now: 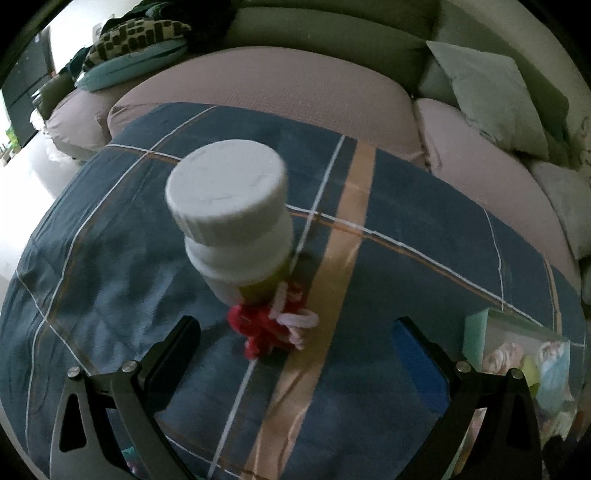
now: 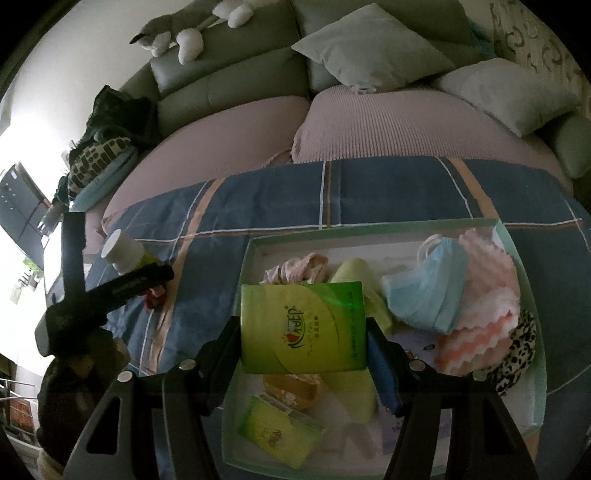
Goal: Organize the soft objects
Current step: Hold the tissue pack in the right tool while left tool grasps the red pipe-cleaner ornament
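My right gripper [image 2: 303, 328] is shut on a green tissue pack [image 2: 303, 326] and holds it above the open green-rimmed box [image 2: 373, 226]. The box holds a blue face mask [image 2: 424, 291], a pink wavy cloth [image 2: 484, 295], a leopard-print item [image 2: 517, 350], a second tissue pack [image 2: 277, 432] and other soft things. My left gripper [image 1: 295, 343] is open over the blue plaid cloth [image 1: 129, 258]. A red and pink yarn piece [image 1: 269, 325] lies just ahead between its fingers, beside a white-capped bottle [image 1: 229, 199]. The left gripper [image 2: 147, 280] also shows in the right wrist view.
The box corner [image 1: 517, 350] shows at the right of the left wrist view. The cloth covers a table in front of a sofa with pink seat covers [image 2: 388, 125], grey pillows [image 2: 373, 51], a patterned cushion [image 1: 136, 37] and a plush toy [image 2: 184, 33].
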Action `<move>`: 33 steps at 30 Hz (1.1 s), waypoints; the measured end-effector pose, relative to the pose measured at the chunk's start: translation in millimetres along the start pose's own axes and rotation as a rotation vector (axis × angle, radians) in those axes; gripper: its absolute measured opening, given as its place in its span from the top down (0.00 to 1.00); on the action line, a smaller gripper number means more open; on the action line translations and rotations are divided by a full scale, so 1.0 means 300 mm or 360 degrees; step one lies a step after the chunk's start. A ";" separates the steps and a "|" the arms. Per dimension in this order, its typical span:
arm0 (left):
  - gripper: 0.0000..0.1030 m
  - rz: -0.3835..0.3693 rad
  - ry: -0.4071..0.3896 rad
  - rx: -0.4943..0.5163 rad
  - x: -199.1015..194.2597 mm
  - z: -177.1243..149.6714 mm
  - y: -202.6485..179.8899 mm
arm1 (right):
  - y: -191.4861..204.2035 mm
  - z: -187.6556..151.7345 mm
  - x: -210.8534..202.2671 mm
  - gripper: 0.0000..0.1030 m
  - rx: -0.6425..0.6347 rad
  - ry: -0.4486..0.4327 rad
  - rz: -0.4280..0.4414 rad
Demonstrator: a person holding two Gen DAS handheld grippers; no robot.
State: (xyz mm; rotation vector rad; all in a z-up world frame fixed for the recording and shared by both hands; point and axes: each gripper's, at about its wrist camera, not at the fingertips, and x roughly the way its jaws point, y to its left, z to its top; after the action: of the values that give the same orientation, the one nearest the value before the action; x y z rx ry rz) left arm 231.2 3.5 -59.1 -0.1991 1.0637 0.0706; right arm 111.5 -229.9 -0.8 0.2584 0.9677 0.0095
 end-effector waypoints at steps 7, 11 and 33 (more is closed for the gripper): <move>0.19 0.0006 0.0007 -0.0032 0.028 0.002 0.014 | -0.012 0.001 0.011 0.35 0.0016 0.0014 -0.0004; 0.25 0.0028 0.0013 -0.0026 0.042 0.002 0.012 | -0.015 0.000 0.023 0.35 0.0019 0.0031 -0.0014; 0.58 -0.0089 0.0078 -0.0168 0.042 -0.015 0.063 | -0.006 -0.006 0.044 0.35 -0.0001 0.0068 -0.0036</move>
State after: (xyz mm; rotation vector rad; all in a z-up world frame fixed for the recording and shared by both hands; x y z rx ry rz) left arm 230.8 20.6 -74.7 -0.3272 1.1032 0.0719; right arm 117.5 -229.7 -12.8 0.2476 1.0130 -0.0051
